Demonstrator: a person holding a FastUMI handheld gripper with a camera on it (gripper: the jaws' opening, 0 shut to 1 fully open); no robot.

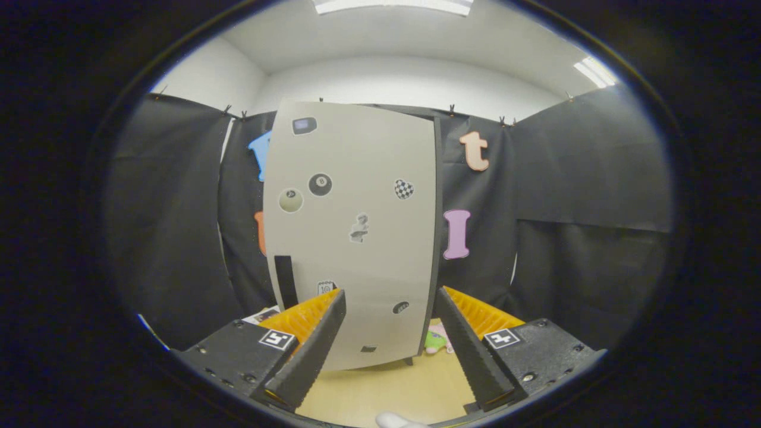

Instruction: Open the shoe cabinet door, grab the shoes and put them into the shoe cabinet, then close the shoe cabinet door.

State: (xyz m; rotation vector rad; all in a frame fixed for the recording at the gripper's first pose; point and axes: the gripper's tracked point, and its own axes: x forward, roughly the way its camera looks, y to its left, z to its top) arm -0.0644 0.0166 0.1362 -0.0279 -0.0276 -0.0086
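The shoe cabinet (351, 232) stands upright just beyond my fingers, its pale door covered with small stickers and shut flat against a dark frame on the right edge. A dark vertical strip (285, 280) sits low on the door's left side, near my left finger. My gripper (389, 297) is open, with nothing between the fingers. A small pink and green shoe (437, 342) lies on the floor at the cabinet's lower right corner, partly hidden behind my right finger.
The wooden floor (386, 386) runs from under my fingers to the cabinet's base. Black cloth walls enclose the booth behind and beside the cabinet. A white object (395, 421) peeks in at the very bottom, below the fingers.
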